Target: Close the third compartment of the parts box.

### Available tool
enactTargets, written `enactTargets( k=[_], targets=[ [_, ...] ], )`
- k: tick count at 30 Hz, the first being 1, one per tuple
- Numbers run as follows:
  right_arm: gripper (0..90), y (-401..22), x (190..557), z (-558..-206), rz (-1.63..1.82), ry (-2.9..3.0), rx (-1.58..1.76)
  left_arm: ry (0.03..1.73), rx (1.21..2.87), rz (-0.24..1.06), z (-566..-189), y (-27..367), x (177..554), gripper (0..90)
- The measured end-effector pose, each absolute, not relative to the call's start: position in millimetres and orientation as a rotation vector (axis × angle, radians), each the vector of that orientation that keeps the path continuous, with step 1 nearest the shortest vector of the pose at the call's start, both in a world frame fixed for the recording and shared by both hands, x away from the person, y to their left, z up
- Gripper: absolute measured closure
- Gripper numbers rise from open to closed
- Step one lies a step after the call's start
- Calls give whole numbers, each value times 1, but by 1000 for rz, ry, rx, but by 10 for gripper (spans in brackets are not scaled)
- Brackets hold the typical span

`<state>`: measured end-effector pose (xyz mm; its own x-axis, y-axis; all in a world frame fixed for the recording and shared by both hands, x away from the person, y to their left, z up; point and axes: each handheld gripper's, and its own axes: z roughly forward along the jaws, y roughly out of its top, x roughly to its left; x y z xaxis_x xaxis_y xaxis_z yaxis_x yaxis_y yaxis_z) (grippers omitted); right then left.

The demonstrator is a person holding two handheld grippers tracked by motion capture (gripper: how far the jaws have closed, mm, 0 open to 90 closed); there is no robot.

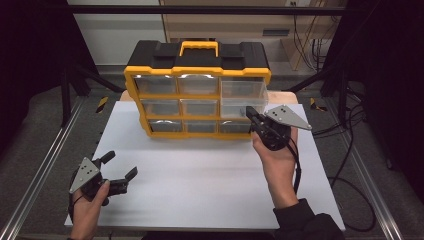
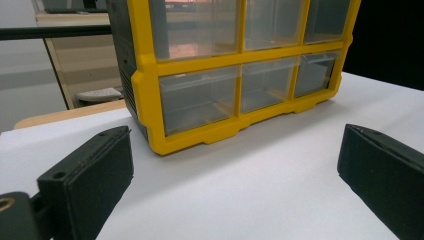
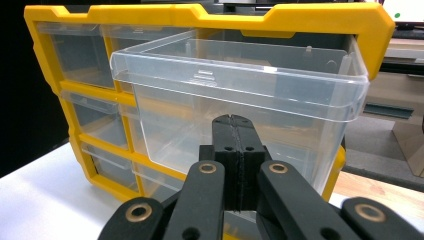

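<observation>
Right gripper [image 3: 235, 150]: jaws pressed together, empty, against the pulled-out clear drawer [image 3: 240, 100]
Left gripper [image 1: 117, 172]: jaws wide apart, empty, at 7 o'clock
Organizer [image 1: 197, 75]: yellow-framed, at 12 o'clock

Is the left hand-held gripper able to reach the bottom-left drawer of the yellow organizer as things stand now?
Probably yes. The left hand-held gripper is open and rests apart from the organizer, with bare white table between them. Nothing stands before the bottom-left drawer, so the way looks free.
</observation>
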<state>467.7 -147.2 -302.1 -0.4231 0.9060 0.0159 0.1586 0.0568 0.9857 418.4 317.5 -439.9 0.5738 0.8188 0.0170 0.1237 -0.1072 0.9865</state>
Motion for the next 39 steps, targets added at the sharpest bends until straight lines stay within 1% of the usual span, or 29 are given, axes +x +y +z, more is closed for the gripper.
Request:
enactTargets(
  k=[33, 39],
  targets=[
    [900, -143, 489, -301, 1446, 1709, 1078, 816, 1577, 706, -439, 320, 418, 11],
    [900, -136, 491, -300, 1371, 1739, 985, 821, 1586, 709, -440, 319, 419, 11]
  ],
)
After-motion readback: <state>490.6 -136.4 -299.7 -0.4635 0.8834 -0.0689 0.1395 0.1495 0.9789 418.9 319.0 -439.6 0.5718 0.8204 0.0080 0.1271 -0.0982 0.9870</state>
